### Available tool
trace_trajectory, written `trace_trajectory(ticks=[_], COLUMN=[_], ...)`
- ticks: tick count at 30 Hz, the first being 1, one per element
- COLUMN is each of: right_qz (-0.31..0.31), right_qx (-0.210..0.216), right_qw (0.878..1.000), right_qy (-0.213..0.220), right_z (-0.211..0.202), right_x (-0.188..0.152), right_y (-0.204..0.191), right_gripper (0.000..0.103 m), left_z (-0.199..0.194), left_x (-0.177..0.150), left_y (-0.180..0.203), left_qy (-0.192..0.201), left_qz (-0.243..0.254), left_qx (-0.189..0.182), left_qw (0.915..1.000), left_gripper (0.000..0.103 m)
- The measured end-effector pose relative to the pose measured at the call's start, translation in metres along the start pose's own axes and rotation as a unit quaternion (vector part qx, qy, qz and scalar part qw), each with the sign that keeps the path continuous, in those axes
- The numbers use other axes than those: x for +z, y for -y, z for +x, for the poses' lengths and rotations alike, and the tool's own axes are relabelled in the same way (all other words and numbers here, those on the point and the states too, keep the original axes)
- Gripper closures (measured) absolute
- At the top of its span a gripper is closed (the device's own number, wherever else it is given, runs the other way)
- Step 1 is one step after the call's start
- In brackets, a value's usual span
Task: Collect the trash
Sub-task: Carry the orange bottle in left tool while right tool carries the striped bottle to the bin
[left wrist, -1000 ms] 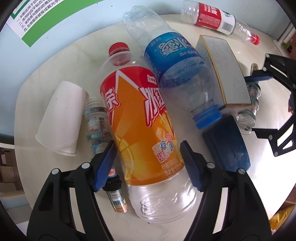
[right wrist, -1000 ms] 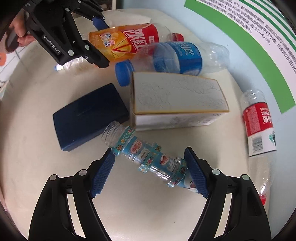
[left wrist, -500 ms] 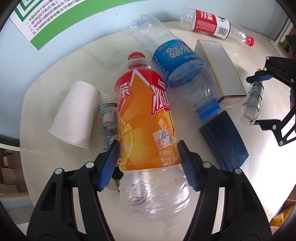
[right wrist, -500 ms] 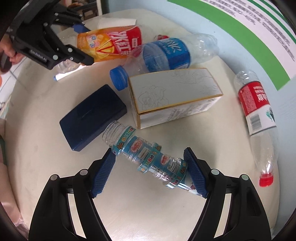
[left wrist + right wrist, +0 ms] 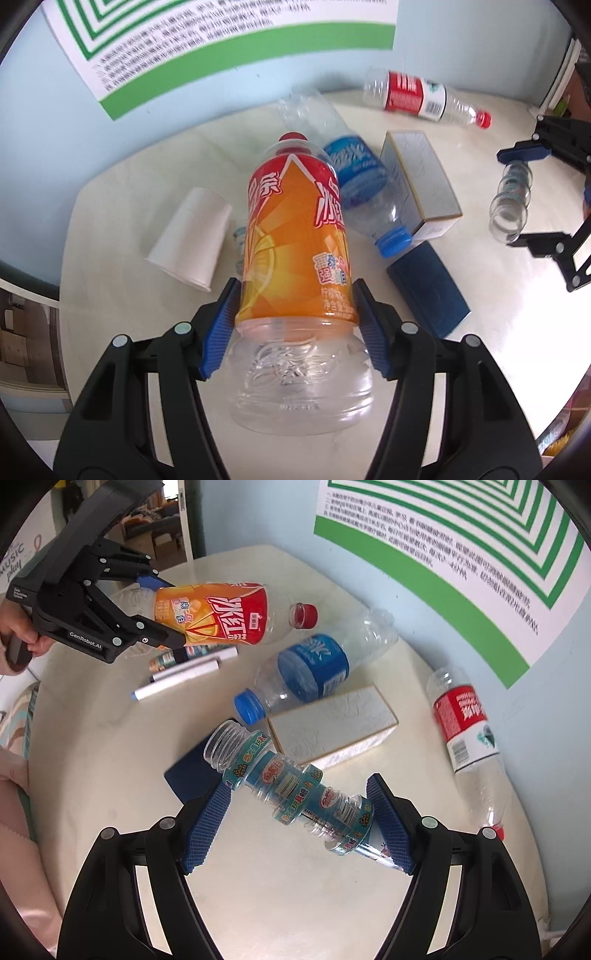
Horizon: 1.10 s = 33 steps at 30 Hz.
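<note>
Left wrist view
Left gripper (image 5: 295, 325): clamped on the orange-label bottle (image 5: 295, 236), having just closed further onto it; pads bite low on the label near the base, where the body is widest and stiffest.
Orange-label bottle: off the table (image 5: 110, 277), cap pointing away.
Left on table: paper cup (image 5: 190, 236) toward the left edge; blue-label bottle (image 5: 354, 173), carton (image 5: 421, 177) and navy case (image 5: 428, 291) mid-table; red-label bottle (image 5: 417, 96) at the far edge by the wall.

Right wrist view
Right gripper (image 5: 299, 827): gripping the small ribbed bottle (image 5: 291, 782) endwise, so its ridges resist slipping.
Small ribbed bottle: lifted clear, mouth uncapped.
Markers (image 5: 177, 675): lying near the left edge.
Judgement: both loads ready for transport; no bin visible.
</note>
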State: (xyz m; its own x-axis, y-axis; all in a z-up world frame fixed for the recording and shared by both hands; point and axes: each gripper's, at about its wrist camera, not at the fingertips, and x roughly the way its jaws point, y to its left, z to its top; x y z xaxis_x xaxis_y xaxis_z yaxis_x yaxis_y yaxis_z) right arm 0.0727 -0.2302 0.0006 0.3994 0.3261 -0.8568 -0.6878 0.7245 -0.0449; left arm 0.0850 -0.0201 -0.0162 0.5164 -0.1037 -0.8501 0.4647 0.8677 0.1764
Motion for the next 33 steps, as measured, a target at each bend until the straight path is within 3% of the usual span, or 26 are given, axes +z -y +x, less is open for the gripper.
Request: trace_trajectory(ticks=[9,18,24,33], right_qz=[-0.049,-0.127,-0.205,-0.283], right_qx=[0.016,0.087,0.136,0.221], right_qw=[0.998,0.986,0.967,0.931], right_qy=[0.032,0.06,0.07,0.072], right_z=[-0.015,-0.003,0.006,0.035], right_x=[0.043,0.107,0.157,0.225], right_y=[-0.033,-0.105,-0.198,-0.382], right_gripper=[0.027,0.027,0.027,0.027], left_z=[-0.043,-0.087,-0.122,-0.175], left_x=[-0.02,-0.094,-0.177,-0.348], left_y=[-0.021,-0.078,-0.13,-0.215], left_qy=[0.031,0.027,0.027,0.006], left_qz=[-0.027,-0.116,-0.202,-0.323], left_qx=[0.027,0.084,0.119,0.169], left_qw=[0.9988,0.9893,0.9716,0.9311], left_gripper=[0.044,0.044,0.044,0.044])
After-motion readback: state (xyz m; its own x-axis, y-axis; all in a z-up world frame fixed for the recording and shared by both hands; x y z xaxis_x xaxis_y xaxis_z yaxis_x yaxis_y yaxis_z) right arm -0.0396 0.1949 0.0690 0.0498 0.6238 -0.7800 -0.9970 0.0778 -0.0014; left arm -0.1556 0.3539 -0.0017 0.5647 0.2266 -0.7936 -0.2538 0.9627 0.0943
